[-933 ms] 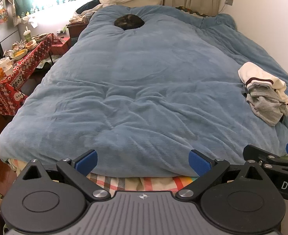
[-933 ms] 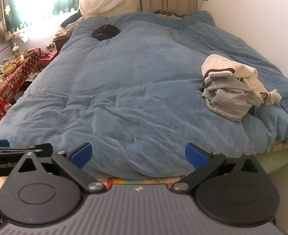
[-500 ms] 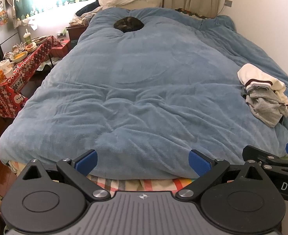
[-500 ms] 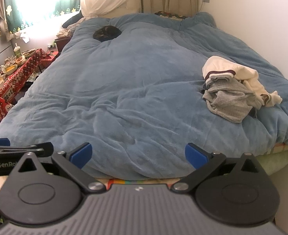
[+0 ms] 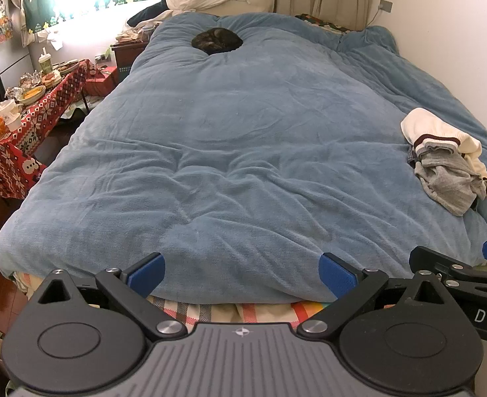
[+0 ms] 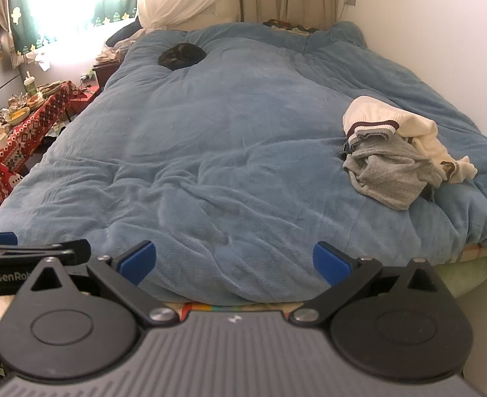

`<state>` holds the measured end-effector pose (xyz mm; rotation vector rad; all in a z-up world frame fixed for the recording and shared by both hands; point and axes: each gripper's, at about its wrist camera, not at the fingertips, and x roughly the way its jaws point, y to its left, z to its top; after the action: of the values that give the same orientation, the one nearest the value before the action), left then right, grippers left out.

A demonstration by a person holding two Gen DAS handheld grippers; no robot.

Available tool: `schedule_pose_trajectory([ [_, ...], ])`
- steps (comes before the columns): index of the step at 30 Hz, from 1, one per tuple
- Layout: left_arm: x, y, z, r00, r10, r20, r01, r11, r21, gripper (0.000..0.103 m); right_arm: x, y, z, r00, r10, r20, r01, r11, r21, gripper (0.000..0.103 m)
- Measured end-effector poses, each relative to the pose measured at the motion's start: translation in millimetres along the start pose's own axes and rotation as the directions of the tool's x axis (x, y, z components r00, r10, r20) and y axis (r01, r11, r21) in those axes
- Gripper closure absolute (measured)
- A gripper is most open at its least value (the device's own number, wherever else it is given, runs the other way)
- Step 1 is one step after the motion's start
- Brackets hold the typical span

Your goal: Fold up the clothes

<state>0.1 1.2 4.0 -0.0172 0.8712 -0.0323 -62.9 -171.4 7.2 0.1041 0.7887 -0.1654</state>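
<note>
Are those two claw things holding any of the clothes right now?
No. The left gripper and right gripper are both open and empty at the foot of the bed; the clothes lie untouched on the duvet.

Crumpled clothes heaped on the right side of the bed

The pile of clothes (image 6: pixel 398 155) lies unfolded on the blue duvet (image 6: pixel 226 152), near its right edge and toward the near end. A cream sweater (image 6: pixel 375 115) with a dark maroon stripe along its ribbed hem sits at the far side of the heap, one part trailing off to the right. A grey garment (image 6: pixel 388 175) is bunched against it on the near side, wrinkled and partly overlapped by the cream one. From the left wrist view the same heap (image 5: pixel 448 162) sits far right.
</note>
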Motion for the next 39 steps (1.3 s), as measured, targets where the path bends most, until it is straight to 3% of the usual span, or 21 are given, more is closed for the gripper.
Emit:
schedule_pose_trajectory([
  [39,11,-3,-1,0.999,-0.024,-0.036,0.024,1.0,0.002,0.003,8,-2,-6,1.0,-0.008,-0.022,0.008,1.0,0.008,0.001],
])
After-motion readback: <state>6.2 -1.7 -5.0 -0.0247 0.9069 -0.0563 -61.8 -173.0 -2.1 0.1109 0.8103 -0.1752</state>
